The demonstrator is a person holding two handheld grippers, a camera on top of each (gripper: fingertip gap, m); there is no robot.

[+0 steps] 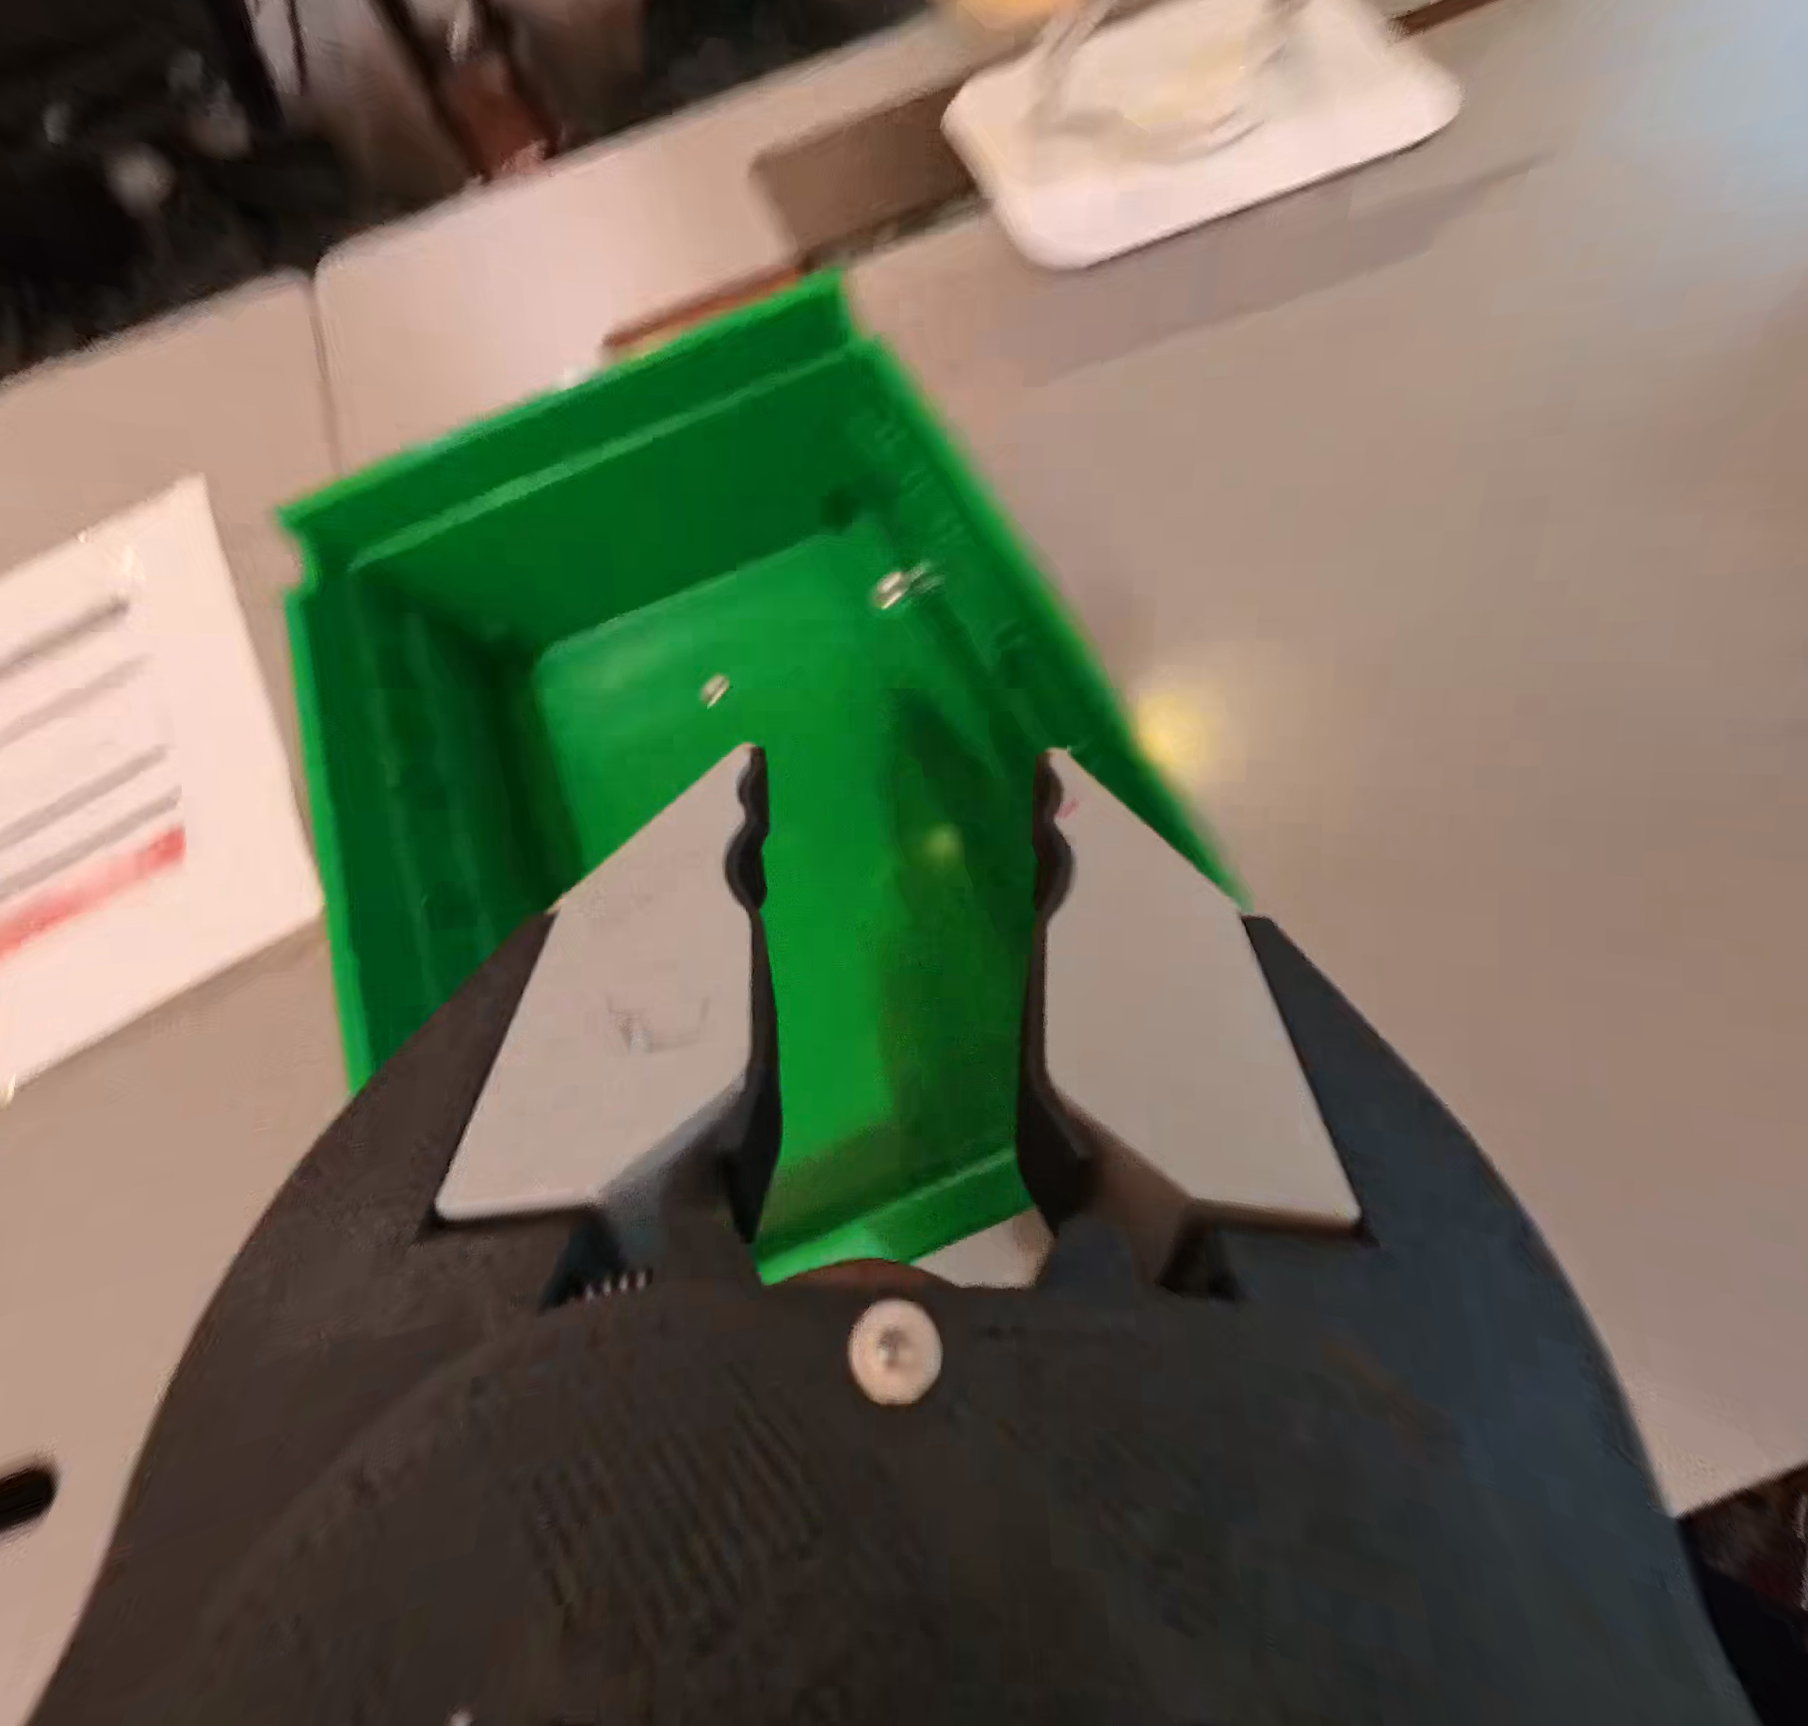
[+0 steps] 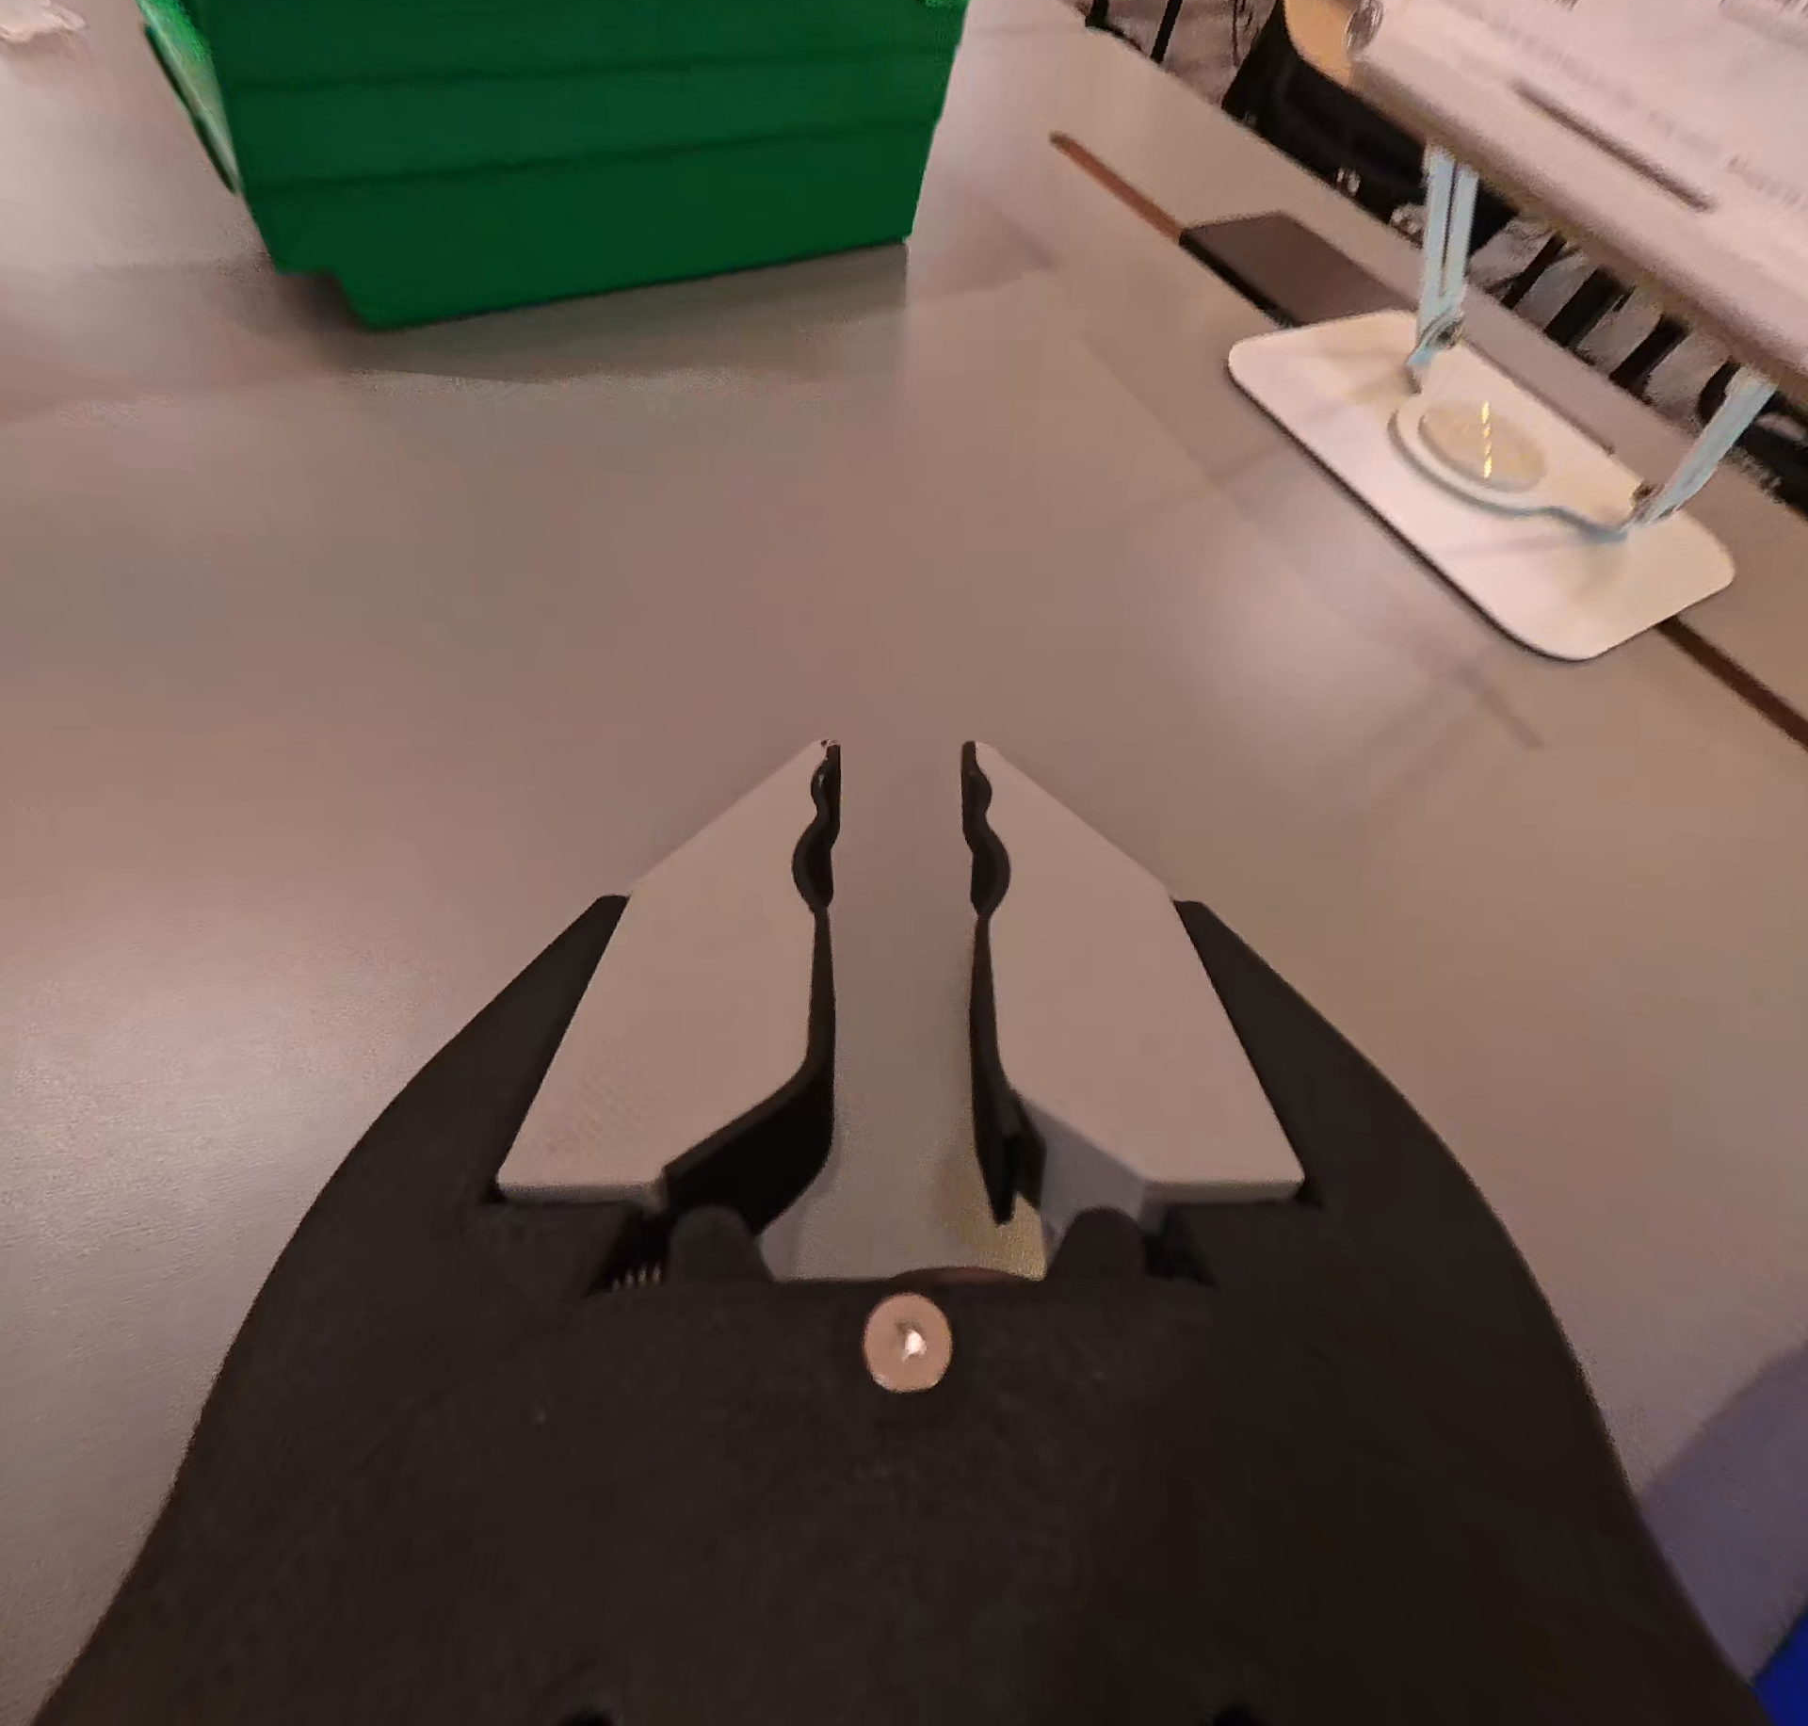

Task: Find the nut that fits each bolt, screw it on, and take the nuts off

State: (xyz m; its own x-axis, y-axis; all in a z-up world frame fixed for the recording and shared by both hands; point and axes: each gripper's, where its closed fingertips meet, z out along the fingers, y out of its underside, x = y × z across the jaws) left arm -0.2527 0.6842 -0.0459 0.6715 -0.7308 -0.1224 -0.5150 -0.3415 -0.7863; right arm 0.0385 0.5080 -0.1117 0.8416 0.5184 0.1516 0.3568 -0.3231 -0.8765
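A green plastic bin (image 1: 430,799) stands on the grey table. In the left wrist view, small silver metal parts lie on its floor: one (image 1: 716,689) near the middle and one (image 1: 905,586) by the far right corner; blur hides whether they are nuts or bolts. My left gripper (image 1: 902,761) is open and empty, held over the bin's near part. My right gripper (image 2: 900,750) is open and empty above bare table, well short of the bin (image 2: 587,114), which stands at the upper left of its view.
A white stand base (image 2: 1487,505) with light-blue legs sits at the right; it also shows in the left wrist view (image 1: 1203,124). A white printed sheet (image 1: 108,779) lies left of the bin. A dark slot (image 2: 1282,265) runs along the table seam. The tips of one gripper are about 35 cm away from the tips of the other.
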